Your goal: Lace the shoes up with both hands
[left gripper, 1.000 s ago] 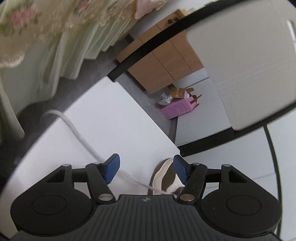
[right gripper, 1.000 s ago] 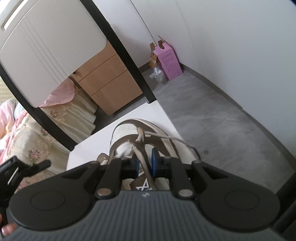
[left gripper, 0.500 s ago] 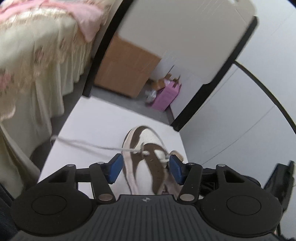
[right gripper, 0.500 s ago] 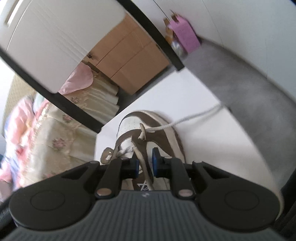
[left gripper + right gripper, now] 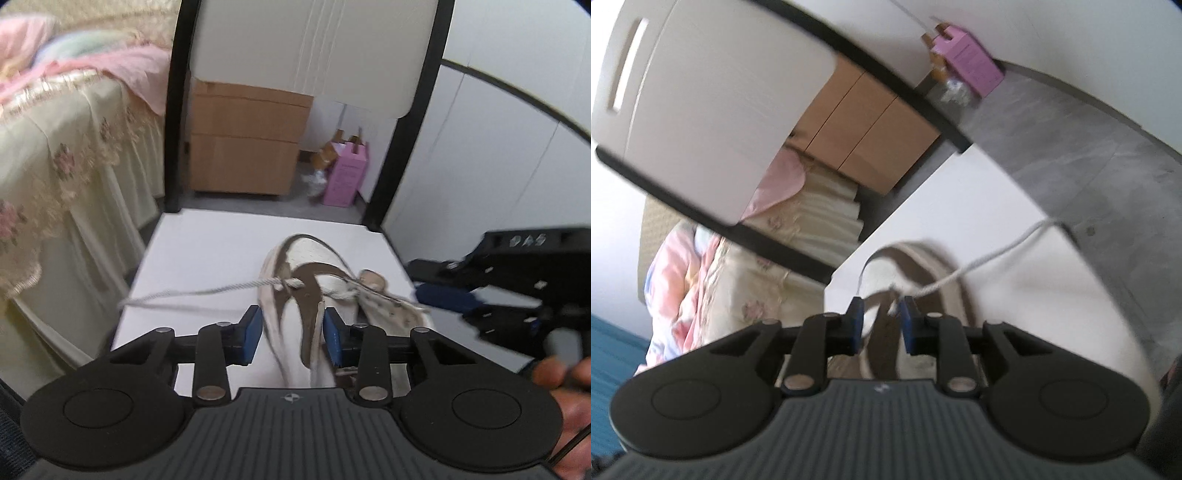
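Only in left view: right tool (image 5: 439, 297) opening, empty, beside shoe (image 5: 314, 280).

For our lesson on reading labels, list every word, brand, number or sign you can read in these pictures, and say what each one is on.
Raised characters on the right gripper body, seen from the left wrist view: blurred, not readable.
Small round cross mark on the left gripper body: a symbol only, no words.
Print on the pink box on the floor: too small and blurred to read.
Shoe: no readable text.
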